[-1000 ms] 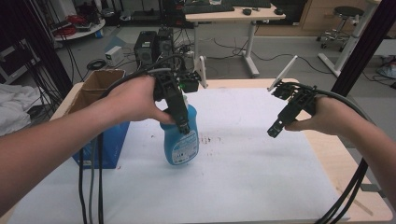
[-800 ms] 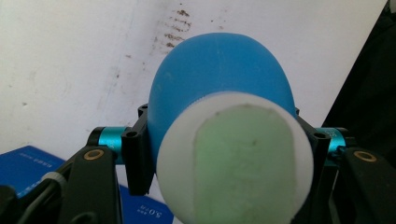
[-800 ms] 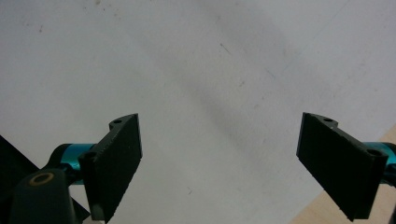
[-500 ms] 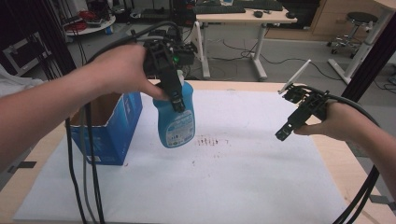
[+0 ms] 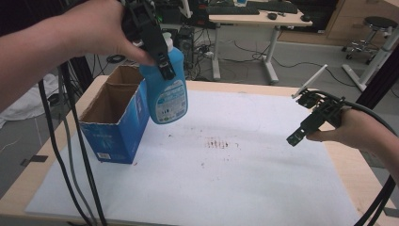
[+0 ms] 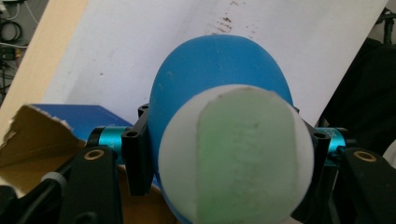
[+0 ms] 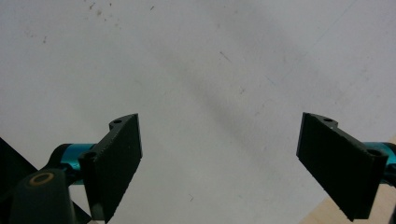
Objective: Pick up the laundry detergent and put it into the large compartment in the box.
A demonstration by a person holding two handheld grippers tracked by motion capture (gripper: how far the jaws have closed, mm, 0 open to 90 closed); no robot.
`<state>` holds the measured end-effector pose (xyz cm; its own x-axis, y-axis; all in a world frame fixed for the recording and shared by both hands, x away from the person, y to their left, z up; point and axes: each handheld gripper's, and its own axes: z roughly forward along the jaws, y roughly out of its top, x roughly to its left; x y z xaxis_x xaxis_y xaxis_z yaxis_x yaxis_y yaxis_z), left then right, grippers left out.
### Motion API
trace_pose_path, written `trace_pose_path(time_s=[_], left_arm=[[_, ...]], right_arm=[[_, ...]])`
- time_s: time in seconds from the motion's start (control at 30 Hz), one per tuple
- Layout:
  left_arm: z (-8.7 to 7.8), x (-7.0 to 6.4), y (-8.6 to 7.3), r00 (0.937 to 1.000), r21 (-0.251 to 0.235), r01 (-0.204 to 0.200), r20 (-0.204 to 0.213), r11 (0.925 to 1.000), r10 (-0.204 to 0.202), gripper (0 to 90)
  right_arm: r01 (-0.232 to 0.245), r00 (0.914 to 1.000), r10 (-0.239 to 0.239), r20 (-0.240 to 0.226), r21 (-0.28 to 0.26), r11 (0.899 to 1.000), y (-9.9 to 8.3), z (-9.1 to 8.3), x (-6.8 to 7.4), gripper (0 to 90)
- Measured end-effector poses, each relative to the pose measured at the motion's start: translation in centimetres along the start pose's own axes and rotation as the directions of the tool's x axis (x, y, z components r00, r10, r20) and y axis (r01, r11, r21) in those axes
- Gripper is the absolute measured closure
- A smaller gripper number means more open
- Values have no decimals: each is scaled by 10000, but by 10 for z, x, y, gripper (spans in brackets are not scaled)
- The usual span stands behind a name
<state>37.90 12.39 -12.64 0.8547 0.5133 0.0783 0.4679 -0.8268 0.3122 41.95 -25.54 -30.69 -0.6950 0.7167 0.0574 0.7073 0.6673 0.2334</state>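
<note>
Bottle (image 5: 167, 89) of smooth blue plastic, rounded and swelling toward its base, hangs in the air clamped at its neck between the jaws of the left gripper (image 5: 160, 54). It has a white cap and a pale printed label on its front. In the left gripper view the cap fills the middle as a white disc with a green band across it, the black jaws pressed against either side of the neck just below it.

The left hand (image 5: 101, 28) is raised high above the bench's far left corner, forearm coming in from the left, with the gripper pointing downward so the bottle dangles near upright, its base tilted a little to the right. It hangs just beside and above an open cardboard box (image 5: 115, 120), blue outside, raw brown inside, with a torn flap edge.

The right gripper (image 5: 303, 129) is held low near the bench's right edge, angled down and to the left from the right hand (image 5: 360, 132). Its flat black jaws stand wide apart, holding nothing, over the white sheet (image 5: 244, 188) that covers the wooden bench (image 5: 350, 162). The sheet is matte, with small brownish specks near its middle.
</note>
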Motion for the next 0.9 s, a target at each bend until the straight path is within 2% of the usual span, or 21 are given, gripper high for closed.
trace_pose_path(time_s=[0.17,0.4,0.67,0.9], left_arm=[[-13,8,-11,9995,-131,309,-44,9994,-310,375],[-30,21,-28,9967,-187,765,-256,9969,-770,375],[-40,41,-48,9877,-135,1442,-600,9895,-1447,375],[-42,56,-66,9748,-67,2068,-841,9784,-2066,375]], right_arm=[[45,10000,-45,-69,-76,10000,2,1,-1,133],[-129,9999,128,-86,-68,9999,2,0,-4,133],[-123,9999,122,-76,-132,9998,0,0,-7,134],[-187,9998,185,-93,-149,9997,0,-1,-8,134]])
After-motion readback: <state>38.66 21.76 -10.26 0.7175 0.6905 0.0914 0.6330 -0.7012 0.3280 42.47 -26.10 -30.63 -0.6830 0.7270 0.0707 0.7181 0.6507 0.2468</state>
